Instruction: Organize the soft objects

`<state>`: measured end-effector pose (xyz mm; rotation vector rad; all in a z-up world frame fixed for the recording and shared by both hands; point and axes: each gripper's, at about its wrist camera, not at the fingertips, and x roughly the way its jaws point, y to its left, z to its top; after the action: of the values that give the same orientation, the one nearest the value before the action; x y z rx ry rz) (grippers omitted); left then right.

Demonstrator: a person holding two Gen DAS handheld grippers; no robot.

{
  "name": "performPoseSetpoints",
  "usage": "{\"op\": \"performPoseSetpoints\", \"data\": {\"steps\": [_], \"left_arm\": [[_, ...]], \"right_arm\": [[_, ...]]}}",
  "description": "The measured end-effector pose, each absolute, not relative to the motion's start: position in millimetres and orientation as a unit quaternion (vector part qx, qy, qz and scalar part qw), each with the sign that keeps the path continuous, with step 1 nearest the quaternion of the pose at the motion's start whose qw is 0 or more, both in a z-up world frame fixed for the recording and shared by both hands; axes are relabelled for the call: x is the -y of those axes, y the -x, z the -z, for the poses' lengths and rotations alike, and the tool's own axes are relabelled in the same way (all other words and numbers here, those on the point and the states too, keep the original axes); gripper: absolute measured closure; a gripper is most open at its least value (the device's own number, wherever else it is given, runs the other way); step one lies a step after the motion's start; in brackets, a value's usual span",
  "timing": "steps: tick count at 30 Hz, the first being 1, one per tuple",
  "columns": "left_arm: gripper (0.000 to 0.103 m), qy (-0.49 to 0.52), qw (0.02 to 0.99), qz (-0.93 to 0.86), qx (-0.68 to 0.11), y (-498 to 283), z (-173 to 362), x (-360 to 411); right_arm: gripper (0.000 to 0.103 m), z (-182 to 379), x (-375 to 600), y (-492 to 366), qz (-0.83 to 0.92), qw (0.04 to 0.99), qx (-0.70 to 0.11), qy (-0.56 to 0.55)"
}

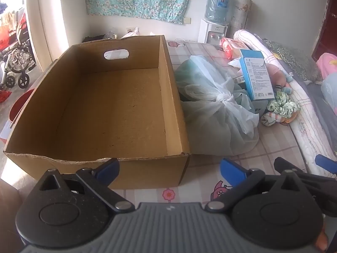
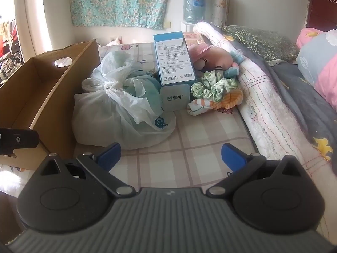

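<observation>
An empty brown cardboard box (image 1: 109, 105) (image 2: 42, 88) with a handle cut-out stands on the checked bed sheet. To its right lies a knotted white plastic bag (image 1: 214, 109) (image 2: 122, 109) holding teal cloth. Past the bag, small soft clothes (image 1: 282, 107) (image 2: 214, 92) in green, white and orange are heaped against a rolled quilt (image 2: 265, 97). A pink plush toy (image 2: 212, 57) lies behind them. My left gripper (image 1: 169, 170) hangs open at the box's near right corner. My right gripper (image 2: 170, 156) hovers open over bare sheet, nearer than the bag. Both are empty.
A blue and white carton (image 1: 256, 76) (image 2: 174, 59) leans on a grey-green tin (image 2: 174, 99). The right gripper's blue fingertip (image 1: 325, 163) shows in the left wrist view. A water dispenser (image 1: 213, 29) stands at the wall, a wheelchair (image 1: 16, 67) on the floor to the left.
</observation>
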<state>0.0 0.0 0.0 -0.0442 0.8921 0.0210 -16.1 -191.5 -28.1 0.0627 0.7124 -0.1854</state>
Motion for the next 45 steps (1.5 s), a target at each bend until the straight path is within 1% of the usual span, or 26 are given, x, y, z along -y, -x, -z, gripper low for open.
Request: {"op": "performPoseSetpoints", "data": {"steps": [15,45], "left_arm": [[0.0,0.032,0.893,-0.005,-0.45,-3.3,7.7,3.3],[0.001,0.035,0.887,-0.004,-0.459,-8.4,11.9,3.0]], "right_arm": [[0.001,22.6,195.2,9.3,0.077,0.93,-0.357,-0.031],[0.001,26.4,193.4,-4.2,0.055,0.922,-0.381,-0.029]]}}
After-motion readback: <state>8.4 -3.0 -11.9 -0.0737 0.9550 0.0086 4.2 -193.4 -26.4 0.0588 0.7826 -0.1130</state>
